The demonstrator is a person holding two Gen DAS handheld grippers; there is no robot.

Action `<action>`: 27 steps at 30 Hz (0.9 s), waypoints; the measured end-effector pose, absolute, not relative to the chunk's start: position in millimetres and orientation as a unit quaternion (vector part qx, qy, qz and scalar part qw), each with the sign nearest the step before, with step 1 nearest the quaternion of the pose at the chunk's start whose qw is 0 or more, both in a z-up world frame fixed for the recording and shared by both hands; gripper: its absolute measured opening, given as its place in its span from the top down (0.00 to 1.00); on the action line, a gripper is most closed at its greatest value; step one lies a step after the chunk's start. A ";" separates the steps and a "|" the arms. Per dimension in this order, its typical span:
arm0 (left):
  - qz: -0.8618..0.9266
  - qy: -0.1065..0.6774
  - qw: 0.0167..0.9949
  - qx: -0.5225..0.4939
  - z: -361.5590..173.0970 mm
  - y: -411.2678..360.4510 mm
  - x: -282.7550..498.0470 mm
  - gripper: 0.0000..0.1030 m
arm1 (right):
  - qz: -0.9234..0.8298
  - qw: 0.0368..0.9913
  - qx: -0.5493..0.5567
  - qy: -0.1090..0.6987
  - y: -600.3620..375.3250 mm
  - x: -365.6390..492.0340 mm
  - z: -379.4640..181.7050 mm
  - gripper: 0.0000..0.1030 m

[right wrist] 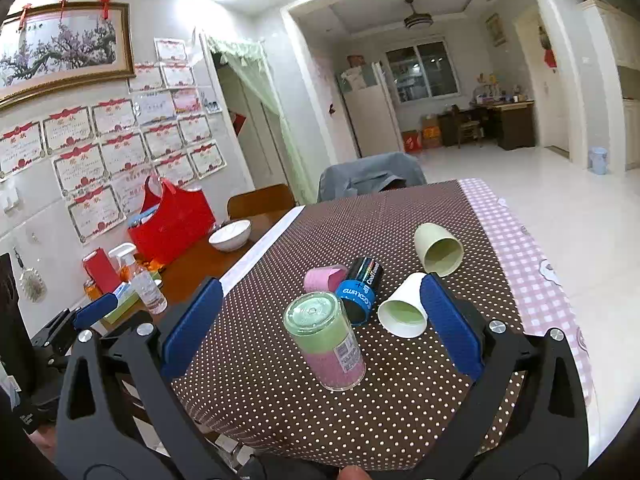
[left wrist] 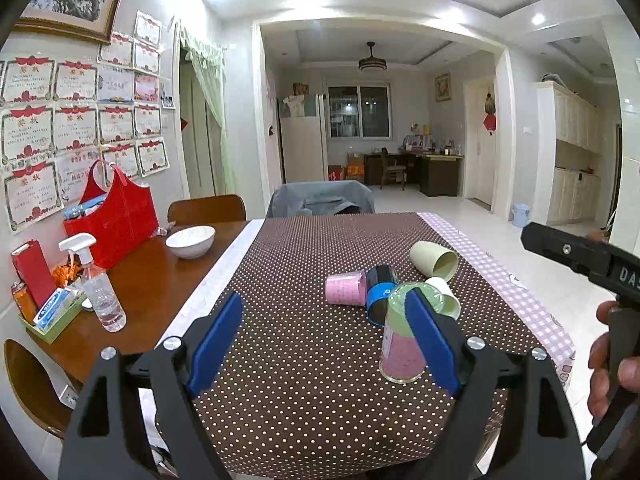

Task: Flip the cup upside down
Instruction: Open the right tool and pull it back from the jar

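Note:
A clear cup with green and pink bands stands upside down on the dotted brown cloth; it also shows in the left wrist view. Behind it lie a pink cup, a black and blue cup, a white cup and a pale green cup, all on their sides. My right gripper is open, with the banded cup between its fingers and not touched. My left gripper is open and empty, left of that cup.
A white bowl, a red bag, a spray bottle and small boxes stand on the bare wood at the left. A chair with a grey cover is at the far end. The table's right edge drops to the floor.

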State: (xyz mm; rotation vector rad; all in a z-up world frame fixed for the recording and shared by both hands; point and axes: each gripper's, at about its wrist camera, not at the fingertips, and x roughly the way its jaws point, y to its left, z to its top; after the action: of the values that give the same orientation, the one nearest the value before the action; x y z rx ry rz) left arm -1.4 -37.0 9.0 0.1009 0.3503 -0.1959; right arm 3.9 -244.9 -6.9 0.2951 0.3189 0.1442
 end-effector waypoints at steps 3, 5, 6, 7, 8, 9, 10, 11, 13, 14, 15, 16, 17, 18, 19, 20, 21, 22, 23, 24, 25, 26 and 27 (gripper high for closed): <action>-0.097 0.167 0.980 0.049 13.0 -37.2 -9.0 0.19 | 0.059 0.976 0.149 0.151 -243.7 -8.4 -7.3 0.06; -0.098 0.165 0.980 0.049 14.6 -37.6 -12.2 0.19 | 0.048 0.977 0.145 0.148 -240.4 -16.9 -8.6 0.06; -0.097 0.163 0.981 0.049 15.0 -37.7 -15.1 0.19 | 0.044 0.978 0.143 0.147 -239.6 -19.3 -9.1 0.06; -0.096 0.161 0.981 0.049 15.6 -37.6 -17.3 0.19 | 0.039 0.978 0.140 0.147 -237.5 -22.4 -9.7 0.06; -0.096 0.160 0.981 0.049 16.3 -37.5 -19.1 0.19 | 0.034 0.979 0.136 0.146 -235.2 -25.7 -10.6 0.06; -0.096 0.159 0.981 0.048 16.5 -37.8 -21.6 0.19 | 0.031 0.980 0.135 0.145 -234.3 -27.8 -10.9 0.06; -0.095 0.158 0.982 0.047 16.6 -37.5 -23.1 0.19 | 0.027 0.980 0.132 0.144 -232.1 -30.5 -11.4 0.06; -0.095 0.157 0.982 0.047 16.3 -37.1 -25.8 0.19 | 0.024 0.981 0.129 0.143 -229.7 -32.7 -12.0 0.06; -0.093 0.156 0.982 0.046 15.7 -36.0 -28.9 0.19 | 0.018 0.982 0.120 0.142 -224.7 -35.3 -12.7 0.06; -0.091 0.157 0.982 0.045 15.4 -35.0 -30.7 0.19 | 0.014 0.983 0.116 0.142 -222.0 -36.7 -13.2 0.06; -0.088 0.158 0.982 0.044 14.2 -33.5 -32.5 0.19 | 0.013 0.983 0.112 0.141 -219.4 -37.5 -13.2 0.06; -0.088 0.159 0.983 0.042 14.2 -32.6 -33.6 0.18 | 0.012 0.984 0.110 0.142 -217.4 -37.8 -13.8 0.06; -0.086 0.159 0.983 0.041 13.6 -31.1 -33.9 0.18 | 0.012 0.984 0.108 0.142 -216.1 -38.3 -14.1 0.06; -0.083 0.161 0.983 0.039 12.4 -29.3 -35.1 0.18 | 0.010 0.984 0.104 0.142 -213.7 -38.8 -14.2 0.06; -0.081 0.161 0.983 0.038 11.6 -28.5 -35.7 0.17 | 0.008 0.985 0.101 0.141 -212.5 -38.6 -13.4 0.06; -0.080 0.162 0.983 0.037 11.4 -28.3 -36.6 0.16 | 0.006 0.985 0.099 0.140 -211.1 -39.5 -13.1 0.06; -0.081 0.161 0.983 0.035 11.8 -28.6 -36.9 0.16 | 0.003 0.986 0.095 0.139 -209.1 -40.3 -12.7 0.06; -0.082 0.161 0.983 0.034 12.0 -28.6 -37.1 0.16 | 0.001 0.986 0.091 0.138 -207.5 -41.0 -12.3 0.06; -0.082 0.162 0.983 0.034 12.2 -28.4 -36.9 0.16 | -0.001 0.987 0.089 0.137 -207.0 -42.2 -12.0 0.06; -0.083 0.162 0.983 0.034 11.8 -28.9 -37.5 0.16 | -0.005 0.987 0.085 0.135 -205.8 -43.1 -11.5 0.06; -0.084 0.162 0.983 0.035 11.3 -29.3 -38.1 0.16 | -0.008 0.987 0.084 0.134 -205.7 -43.6 -11.4 0.06; -0.083 0.162 0.983 0.036 10.8 -29.7 -38.6 0.16 | -0.009 0.987 0.084 0.134 -205.8 -43.8 -11.5 0.06; -0.083 0.162 0.983 0.035 10.1 -29.9 -39.9 0.16 | -0.009 0.987 0.085 0.134 -205.9 -43.4 -11.2 0.06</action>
State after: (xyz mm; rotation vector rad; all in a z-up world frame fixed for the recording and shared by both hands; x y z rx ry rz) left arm -39.9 -29.9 10.1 0.0710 0.3251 -0.1676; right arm -43.4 -205.9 -11.2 0.1705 0.2689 -0.0181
